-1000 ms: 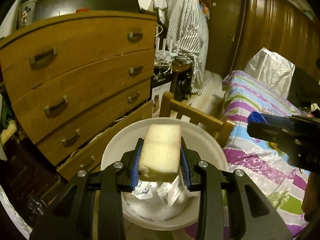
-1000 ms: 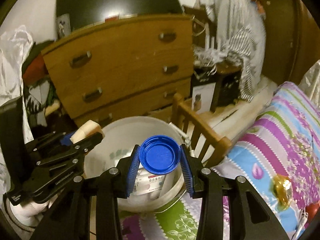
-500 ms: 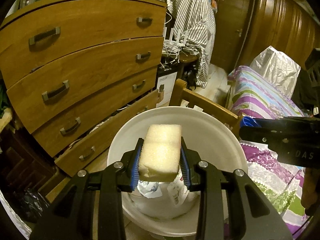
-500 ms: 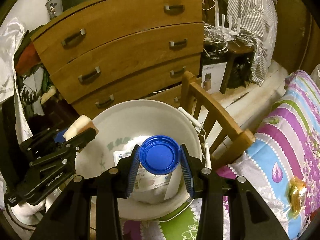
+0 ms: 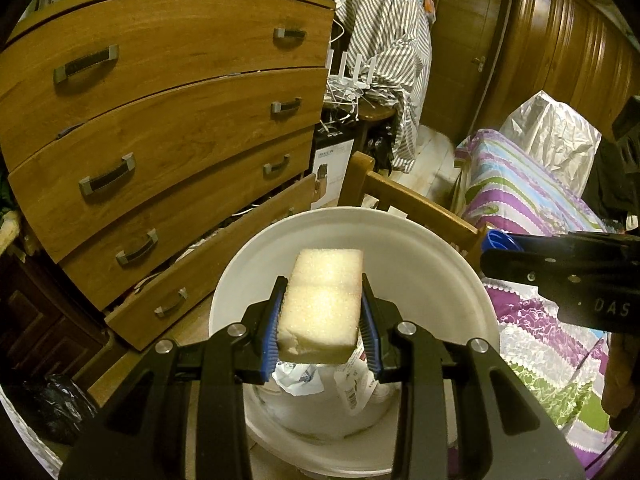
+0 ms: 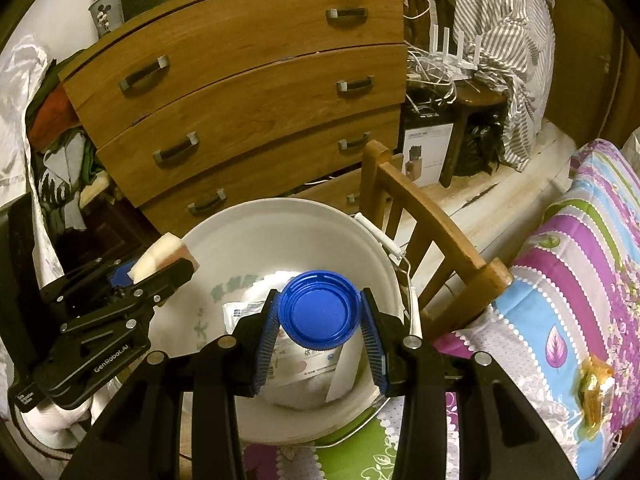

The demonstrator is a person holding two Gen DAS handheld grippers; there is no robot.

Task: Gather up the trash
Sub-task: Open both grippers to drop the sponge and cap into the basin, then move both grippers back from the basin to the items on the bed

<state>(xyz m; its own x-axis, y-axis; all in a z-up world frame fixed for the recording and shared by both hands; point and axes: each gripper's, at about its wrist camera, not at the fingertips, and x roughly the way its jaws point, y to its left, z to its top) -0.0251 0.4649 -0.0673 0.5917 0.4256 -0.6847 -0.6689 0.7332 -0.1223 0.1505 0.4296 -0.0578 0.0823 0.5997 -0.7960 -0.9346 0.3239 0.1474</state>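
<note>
— Wooden dresser behind; where's the trash?
— Left gripper jaws clamp a foam block, right gripper jaws clamp a blue cap, both over the white bucket.

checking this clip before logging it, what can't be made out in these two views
- Bottom of the white bucket: both views, covered by crumpled paper trash and the gripper bodies.
- Print on the paper trash: too small to read.
- Underside of the foam sponge: left wrist view, hidden in the left hand-held gripper.
- Blue lid in the right hand-held gripper: right wrist view shows one face only.
- Yellow wrapper on the bedspread: blurred near the edge.
</note>
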